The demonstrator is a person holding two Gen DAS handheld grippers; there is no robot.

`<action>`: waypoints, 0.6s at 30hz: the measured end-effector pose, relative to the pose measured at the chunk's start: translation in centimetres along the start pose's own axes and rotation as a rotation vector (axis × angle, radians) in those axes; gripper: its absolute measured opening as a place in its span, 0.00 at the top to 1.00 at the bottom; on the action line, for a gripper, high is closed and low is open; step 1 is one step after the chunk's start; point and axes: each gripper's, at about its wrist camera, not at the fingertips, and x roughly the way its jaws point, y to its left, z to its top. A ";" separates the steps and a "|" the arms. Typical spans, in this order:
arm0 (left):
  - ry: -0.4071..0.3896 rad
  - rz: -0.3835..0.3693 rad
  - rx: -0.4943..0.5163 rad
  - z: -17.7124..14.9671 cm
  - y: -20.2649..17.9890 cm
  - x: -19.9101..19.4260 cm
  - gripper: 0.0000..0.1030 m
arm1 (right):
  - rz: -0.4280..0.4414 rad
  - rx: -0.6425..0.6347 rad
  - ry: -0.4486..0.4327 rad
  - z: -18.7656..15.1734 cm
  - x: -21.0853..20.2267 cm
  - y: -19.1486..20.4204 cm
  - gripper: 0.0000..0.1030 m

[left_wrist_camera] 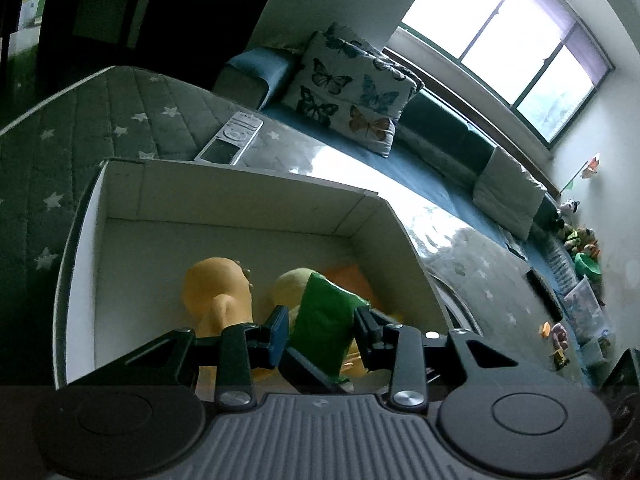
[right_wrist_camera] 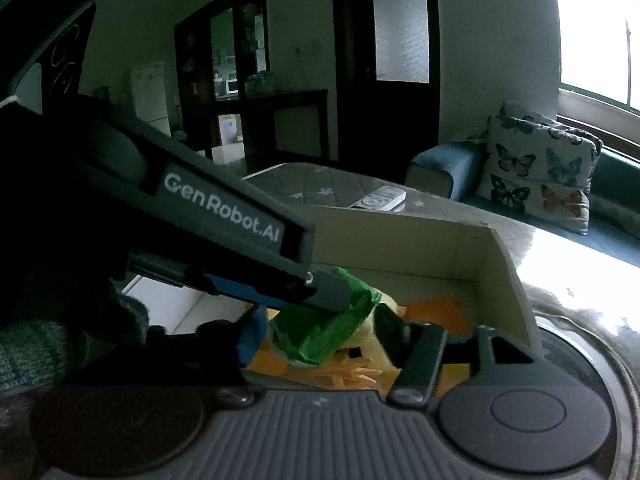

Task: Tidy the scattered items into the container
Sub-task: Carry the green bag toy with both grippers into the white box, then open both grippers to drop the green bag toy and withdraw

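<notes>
A white cardboard box [left_wrist_camera: 248,196] stands on the table and shows in the right wrist view too [right_wrist_camera: 400,236]. Inside it lie an orange rubber toy [left_wrist_camera: 218,292], a pale yellow toy [left_wrist_camera: 290,284] and a flat orange piece [left_wrist_camera: 352,276]. My left gripper [left_wrist_camera: 322,330] is shut on a green packet [left_wrist_camera: 326,320] and holds it over the box. In the right wrist view the left gripper's body [right_wrist_camera: 224,216] crosses in front, and my right gripper [right_wrist_camera: 318,338] brackets the same green packet [right_wrist_camera: 320,332] from below with its fingers touching its sides.
A white remote control [left_wrist_camera: 230,138] lies on the star-patterned cover [left_wrist_camera: 80,128] behind the box. A butterfly cushion [left_wrist_camera: 348,92] leans on the blue sofa [left_wrist_camera: 432,128]. Toys and a plastic bin [left_wrist_camera: 584,300] sit at the far right.
</notes>
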 end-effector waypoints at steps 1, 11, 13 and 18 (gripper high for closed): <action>-0.003 0.003 0.003 -0.1 0.0 -0.1 0.63 | 0.000 0.000 -0.003 0.0 -0.1 0.0 0.37; -0.025 0.013 0.023 -0.7 -0.7 -1.7 0.63 | -0.015 0.000 -0.014 -0.4 -1.8 -0.3 0.28; -0.030 0.016 0.031 -1.1 -0.8 -2.2 0.63 | -0.021 0.001 -0.021 -0.5 -2.3 -0.2 0.26; -0.056 0.027 0.055 -2.3 -1.2 -3.7 0.63 | -0.033 0.007 -0.035 -0.9 -3.8 -0.4 0.20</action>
